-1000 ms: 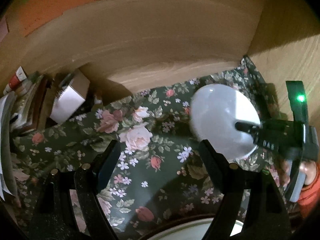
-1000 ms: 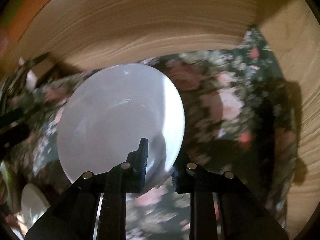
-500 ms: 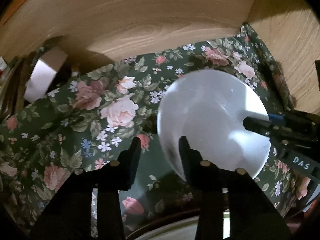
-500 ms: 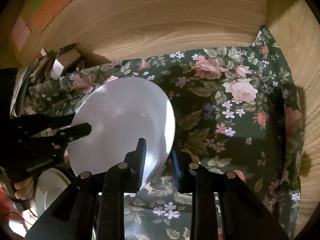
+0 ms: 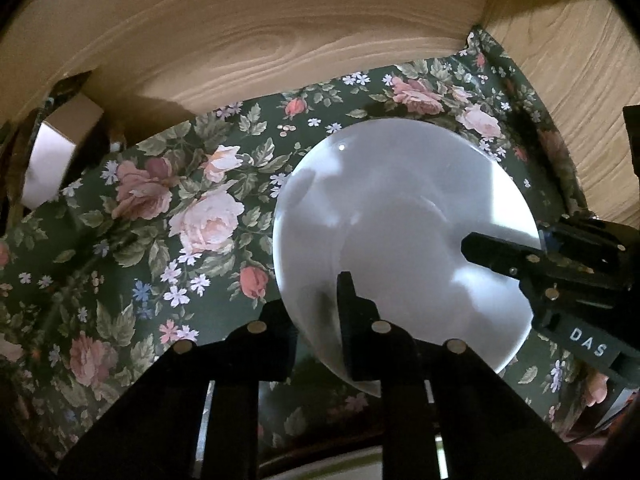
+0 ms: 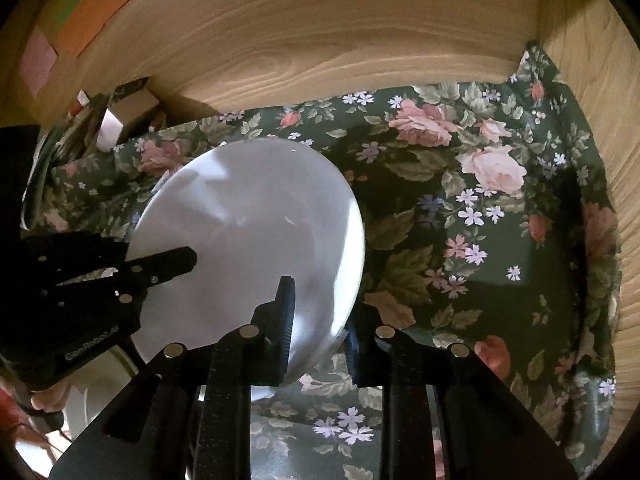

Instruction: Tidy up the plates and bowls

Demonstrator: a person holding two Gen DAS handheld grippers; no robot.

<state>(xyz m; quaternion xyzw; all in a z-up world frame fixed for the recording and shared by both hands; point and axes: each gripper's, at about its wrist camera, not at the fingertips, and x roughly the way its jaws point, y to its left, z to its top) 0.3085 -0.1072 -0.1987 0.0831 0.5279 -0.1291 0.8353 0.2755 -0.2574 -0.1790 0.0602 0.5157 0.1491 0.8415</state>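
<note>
You hold one round white shallow plate [image 5: 404,240] between both tools, above the dark green cloth printed with pink roses [image 5: 160,216] that lines the wooden compartment. The plate is tilted, not lying flat, and I cannot tell whether any part of its rim touches the cloth.

Your left gripper [image 5: 320,320] is clenched on the plate's near rim, one finger over the upper face and one beneath. Your right gripper [image 6: 320,328] is likewise clamped on the rim at its own near edge; seen from the left wrist, it reaches in from the right side.

Status, as a judgement: the task is in progress, with this plate being carried or handed over and not yet set down. Nothing else rests on the open cloth to the left and far right of the plate, so no stack has been built there. The pale curved rim of another dish [image 5: 340,468] shows at the near bottom edge of the left view, and a similar pale dish [image 6: 80,412] shows low left in the right view; whether these are sorted or still waiting I cannot tell.

A small white and brown cardboard box [image 5: 56,164] and other clutter sit at the far left, apart from the plate.

Remaining: place this plate, then deal with the near dishes.
</note>
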